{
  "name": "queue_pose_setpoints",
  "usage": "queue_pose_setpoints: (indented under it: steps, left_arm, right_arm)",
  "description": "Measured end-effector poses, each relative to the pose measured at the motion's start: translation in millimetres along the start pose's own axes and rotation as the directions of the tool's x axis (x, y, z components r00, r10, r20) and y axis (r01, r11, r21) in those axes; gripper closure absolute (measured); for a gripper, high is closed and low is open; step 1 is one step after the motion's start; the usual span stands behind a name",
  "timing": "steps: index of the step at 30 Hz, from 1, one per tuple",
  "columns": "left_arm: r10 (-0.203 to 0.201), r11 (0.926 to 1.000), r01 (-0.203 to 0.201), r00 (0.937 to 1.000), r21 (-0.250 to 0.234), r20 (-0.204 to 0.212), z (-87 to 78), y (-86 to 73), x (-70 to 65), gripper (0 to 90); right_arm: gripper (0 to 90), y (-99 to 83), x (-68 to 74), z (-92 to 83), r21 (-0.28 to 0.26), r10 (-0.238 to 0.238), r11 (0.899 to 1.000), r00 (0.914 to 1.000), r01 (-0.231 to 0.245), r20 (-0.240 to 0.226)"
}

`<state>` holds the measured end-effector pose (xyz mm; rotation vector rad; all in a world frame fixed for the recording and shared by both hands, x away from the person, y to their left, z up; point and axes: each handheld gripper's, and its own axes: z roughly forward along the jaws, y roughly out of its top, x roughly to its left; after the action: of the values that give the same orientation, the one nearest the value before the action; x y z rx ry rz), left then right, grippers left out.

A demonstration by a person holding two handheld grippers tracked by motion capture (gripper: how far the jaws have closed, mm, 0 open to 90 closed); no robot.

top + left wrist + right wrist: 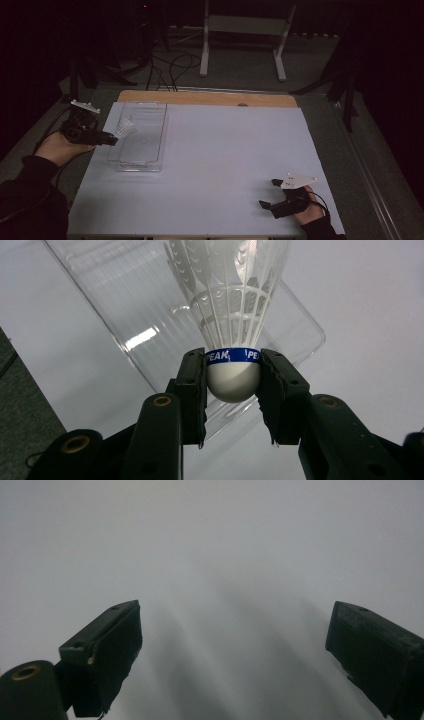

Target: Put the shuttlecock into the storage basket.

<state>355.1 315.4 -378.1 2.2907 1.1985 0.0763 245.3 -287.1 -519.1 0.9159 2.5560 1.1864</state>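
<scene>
Shuttlecock (233, 325), white, blue-banded: I am carrying it in the left gripper (111, 139), jaws clenched on the rounded cork so the feathered skirt stays uncrushed, hovering over the left rim of the clear plastic tray (150, 112), apparently for depositing inside. White table mat (225, 165): lying bare mid-table. Right gripper (269, 193): I am resting it released, jaws spread wide, near the front right corner, clear of the work.
</scene>
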Motion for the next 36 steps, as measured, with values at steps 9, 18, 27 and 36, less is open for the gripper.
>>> queue_pose_setpoints:
  steps: [9,18,27,36]
  left_arm:
    - [0.044,0.999,-0.044,0.999,-0.007,0.01,8.5,-12.2,2.9,65.6]
    - [0.119,0.9929,-0.119,0.9929,-0.001,0.0,19.7,-20.0,3.3,65.6]
    - [0.167,0.985,-0.166,0.9859,0.045,-0.011,29.5,-20.5,1.9,65.6]
    - [0.167,0.9831,-0.165,0.9855,0.079,-0.028,34.7,-16.9,2.8,65.6]
  right_arm:
    - [7.9,0.0,0.1,0.2,0.001,-0.002,1.0,1.0,0.002,-0.001]
    - [7.9,0.1,0.1,-0.1,-0.003,-0.004,1.0,1.0,0.004,-0.004]
    - [7.9,0.4,0.4,-1.0,-0.003,-0.005,1.0,1.0,0.005,-0.006]
    - [7.9,0.3,0.4,-0.9,-0.002,-0.003,1.0,1.0,0.003,-0.007]
